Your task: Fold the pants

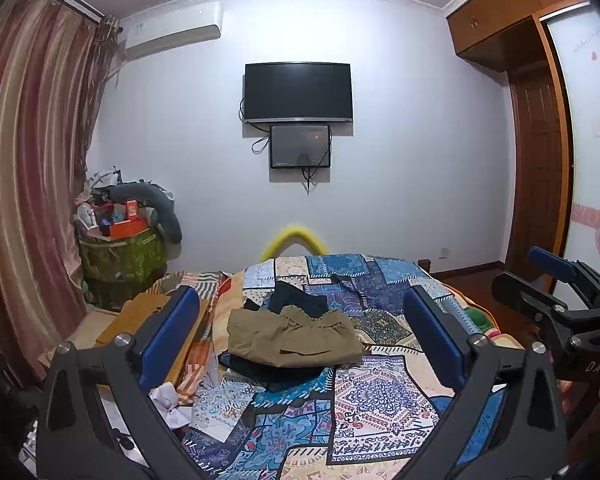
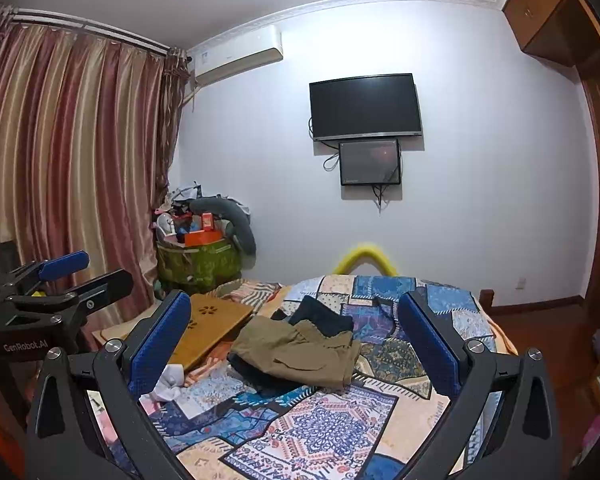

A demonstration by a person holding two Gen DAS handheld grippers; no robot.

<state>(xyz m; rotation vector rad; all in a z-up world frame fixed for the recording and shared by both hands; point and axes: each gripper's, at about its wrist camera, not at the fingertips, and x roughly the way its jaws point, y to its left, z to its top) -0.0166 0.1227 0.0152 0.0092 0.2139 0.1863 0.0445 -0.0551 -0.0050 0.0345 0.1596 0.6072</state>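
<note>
Lying folded: khaki pants [image 1: 294, 338] half-hiding dark garment [image 1: 300, 300] | left gripper [image 1: 300, 338], right gripper [image 2: 296, 344] jaws wide, empty

Folded pants [image 1: 296, 338] lie mid-bed on the patchwork quilt [image 1: 384, 396], on top of a second garment [image 1: 300, 298] reaching behind them, a lap desk [image 2: 212, 330] to their left, a television [image 1: 298, 92] on the wall behind the bed.
</note>
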